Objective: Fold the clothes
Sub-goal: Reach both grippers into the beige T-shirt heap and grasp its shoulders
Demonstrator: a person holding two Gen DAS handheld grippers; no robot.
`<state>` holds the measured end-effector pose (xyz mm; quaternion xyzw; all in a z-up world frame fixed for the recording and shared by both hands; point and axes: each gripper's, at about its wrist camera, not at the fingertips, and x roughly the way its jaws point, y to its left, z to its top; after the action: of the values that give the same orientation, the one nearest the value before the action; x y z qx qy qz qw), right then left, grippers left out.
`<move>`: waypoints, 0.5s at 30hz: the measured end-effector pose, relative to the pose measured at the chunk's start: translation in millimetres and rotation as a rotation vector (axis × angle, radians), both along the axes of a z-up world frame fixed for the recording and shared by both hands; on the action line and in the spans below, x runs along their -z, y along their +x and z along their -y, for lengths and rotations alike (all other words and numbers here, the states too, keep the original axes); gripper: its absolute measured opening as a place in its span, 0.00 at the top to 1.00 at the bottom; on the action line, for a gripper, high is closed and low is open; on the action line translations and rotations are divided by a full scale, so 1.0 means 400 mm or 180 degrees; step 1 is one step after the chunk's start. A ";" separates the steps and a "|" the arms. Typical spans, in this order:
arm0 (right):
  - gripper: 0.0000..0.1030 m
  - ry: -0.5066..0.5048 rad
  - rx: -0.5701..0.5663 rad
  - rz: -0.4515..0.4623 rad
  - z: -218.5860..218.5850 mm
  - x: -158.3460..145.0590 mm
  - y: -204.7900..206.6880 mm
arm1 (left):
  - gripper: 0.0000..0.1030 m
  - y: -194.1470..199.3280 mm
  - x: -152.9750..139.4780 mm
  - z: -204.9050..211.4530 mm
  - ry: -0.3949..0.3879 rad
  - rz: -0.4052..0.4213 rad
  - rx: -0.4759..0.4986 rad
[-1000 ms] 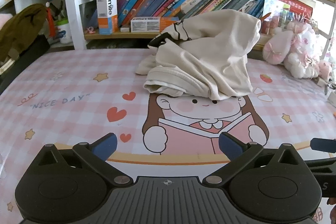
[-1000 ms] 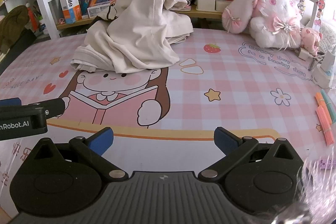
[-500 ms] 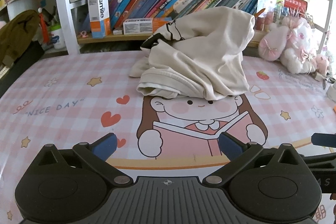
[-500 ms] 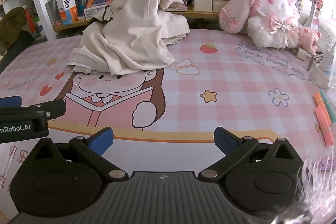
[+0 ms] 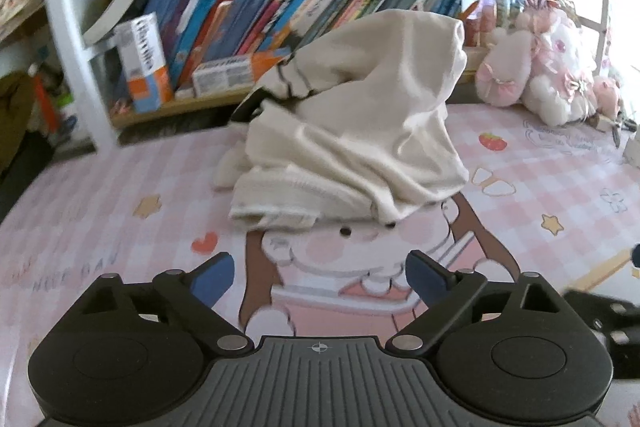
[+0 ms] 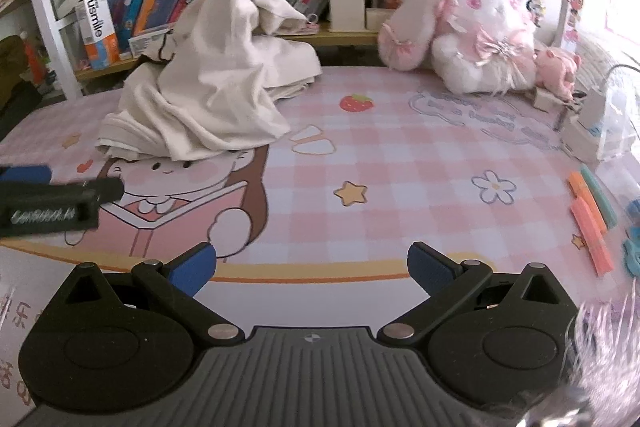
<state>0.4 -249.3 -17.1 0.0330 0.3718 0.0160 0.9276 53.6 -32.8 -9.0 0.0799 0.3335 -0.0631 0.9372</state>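
A cream garment (image 5: 352, 135) lies crumpled in a tall heap at the back of the pink checked mat (image 5: 120, 211), over the head of the printed cartoon girl. My left gripper (image 5: 318, 277) sits a short way in front of the heap, pointing at its near hem; its jaws are closing, nothing between them. In the right wrist view the same garment (image 6: 216, 87) lies to the upper left. My right gripper (image 6: 312, 263) is open over bare mat, well short of the cloth. The left gripper's body (image 6: 52, 201) shows at the left edge there.
A white-framed bookshelf (image 5: 280, 7) full of books stands right behind the garment. Pink and white plush toys (image 6: 472, 35) sit at the back right. Coloured markers (image 6: 592, 223) and a white box with a cable (image 6: 588, 123) lie along the mat's right side.
The left gripper has moved forward toward the garment, which now looks larger and nearer, and its jaws have narrowed slightly. The right gripper has barely shifted.
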 end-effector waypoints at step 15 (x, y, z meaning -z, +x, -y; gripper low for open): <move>0.00 -0.0167 -0.0082 0.0019 0.023 -0.002 -0.038 | 0.09 0.195 0.048 0.041 0.0328 0.0076 0.0005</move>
<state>-15.0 -258.5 -16.3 0.0039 0.3697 0.0182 0.9289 131.6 -49.4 -28.2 0.1291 0.3251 -0.0457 0.9357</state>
